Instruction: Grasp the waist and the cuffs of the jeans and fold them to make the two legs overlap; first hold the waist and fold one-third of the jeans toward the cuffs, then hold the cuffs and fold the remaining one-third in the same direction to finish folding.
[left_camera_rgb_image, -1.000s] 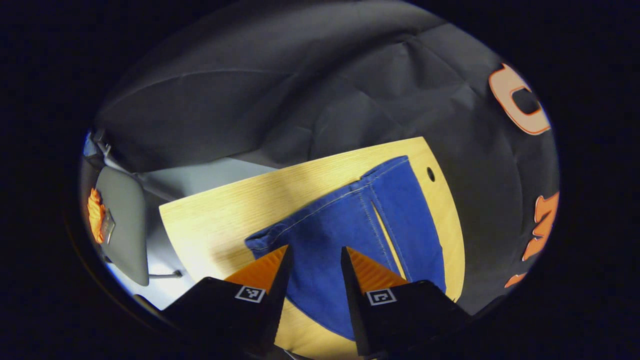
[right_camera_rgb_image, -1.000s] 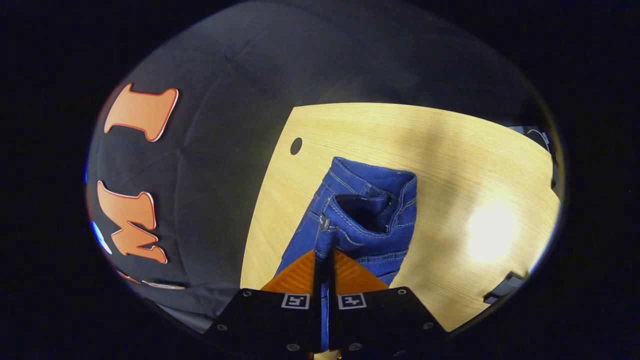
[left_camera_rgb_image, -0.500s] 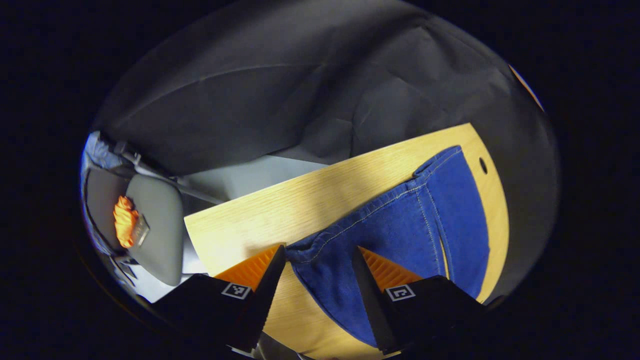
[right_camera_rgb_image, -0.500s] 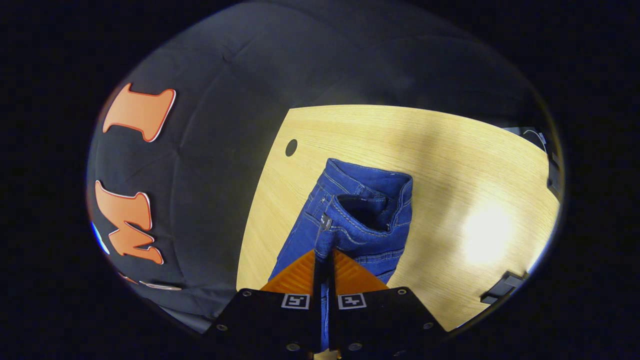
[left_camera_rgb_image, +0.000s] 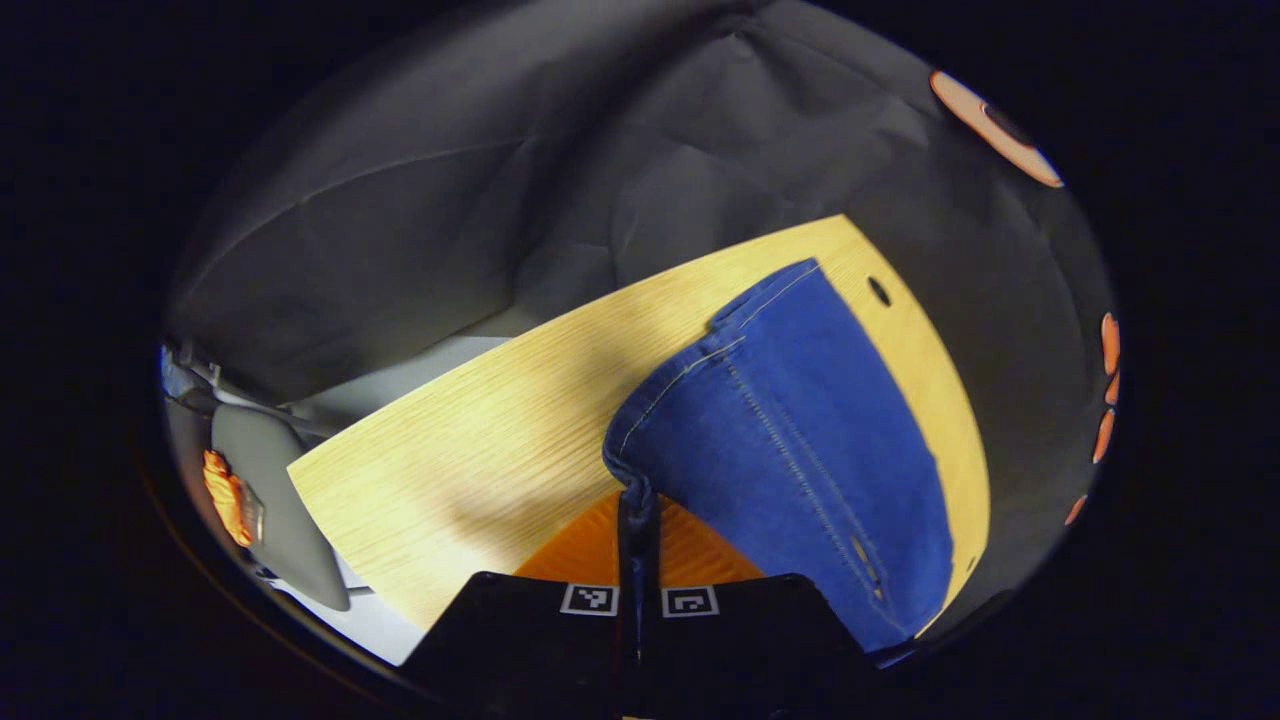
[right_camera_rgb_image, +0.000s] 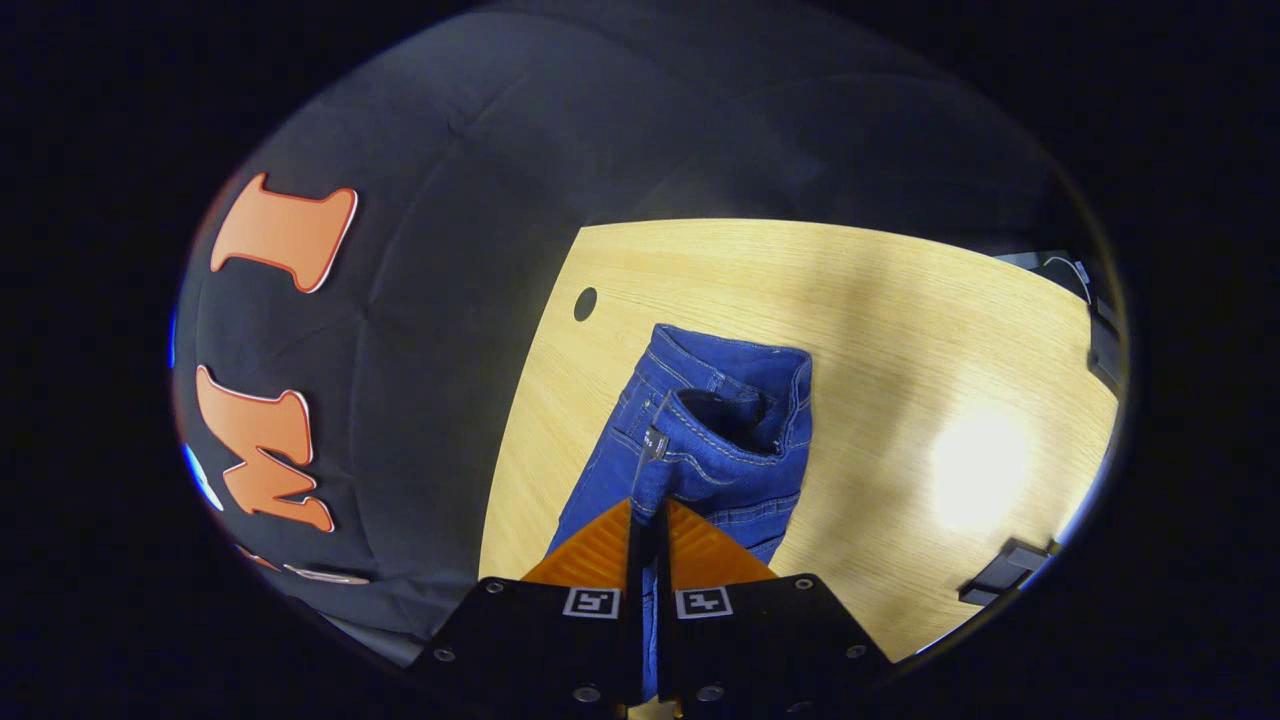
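Currently my left gripper (left_camera_rgb_image: 637, 500) is clamped on the cuff corner of the jeans (left_camera_rgb_image: 790, 450), my right gripper (right_camera_rgb_image: 648, 512) on the waist (right_camera_rgb_image: 725, 420), above the wooden table (right_camera_rgb_image: 900, 330). Risk: thin pinches may slip under denim weight, misaligning the legs.

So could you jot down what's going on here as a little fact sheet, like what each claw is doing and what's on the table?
Garment: blue jeans on the table
Surface: light wooden table with a small round hole
Left claw: shut on a cuff corner of the jeans
Right claw: shut on the waist edge
Fold stage: thirds folds not yet done
Background: grey chair beside the table
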